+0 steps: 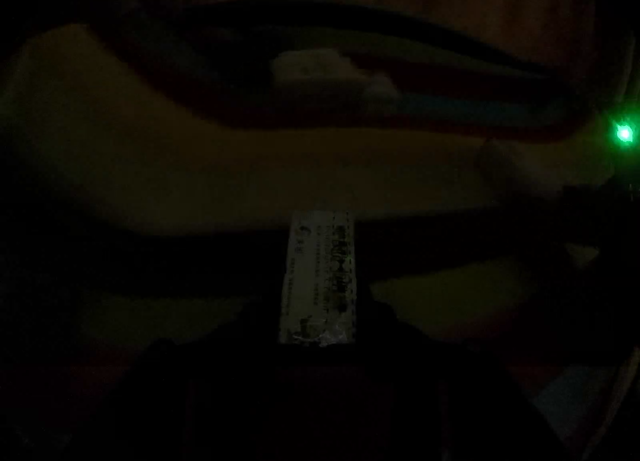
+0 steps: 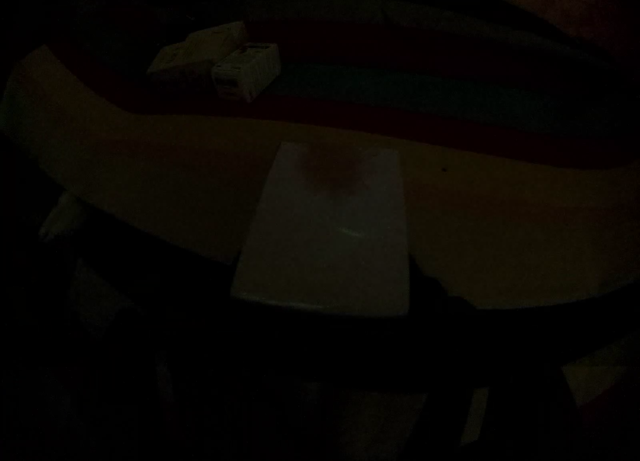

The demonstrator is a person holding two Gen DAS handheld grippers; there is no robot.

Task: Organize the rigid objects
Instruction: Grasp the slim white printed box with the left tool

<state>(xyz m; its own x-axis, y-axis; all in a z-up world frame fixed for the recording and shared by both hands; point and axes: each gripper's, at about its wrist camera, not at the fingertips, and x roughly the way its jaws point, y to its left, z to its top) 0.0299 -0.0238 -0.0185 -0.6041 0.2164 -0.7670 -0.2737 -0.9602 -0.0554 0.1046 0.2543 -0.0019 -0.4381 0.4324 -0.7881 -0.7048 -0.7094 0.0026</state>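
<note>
Lighting: very dark in both views; outlines only, fine detail lost.
Work surface [image 2: 500, 229]: broad yellowish band across mid-frame, dark strip below it, reddish and greenish bands above.
Pale flat box [image 2: 328, 237]: centre of the right wrist view, reaching up from the lower dark area onto the yellowish band; largest of the objects; appears carried, not yet set down.
Right gripper [image 2: 324, 313]: fingers lost in darkness at lower centre; pale flat box sits where the jaws would be; spread or clamped on it, cannot tell.
Narrow printed packet [image 1: 318, 277]: lower centre of the left wrist view, upright, standing straight out from the dark lower edge; white with dark print.
Left gripper [image 1: 316, 345]: fingers not discernible; jaws pressed together, pinching the lower end of the narrow printed packet.
Small white boxes [image 2: 224, 61]: upper left of the right wrist view, a cluster of two or three, touching, on the reddish band; likely already gathered.
Green light [image 1: 624, 134]: right edge of the left wrist view; source unclear.
Progress: judged mid-task; one cluster placed, two items in hand and left to place, further items not visible.
</note>
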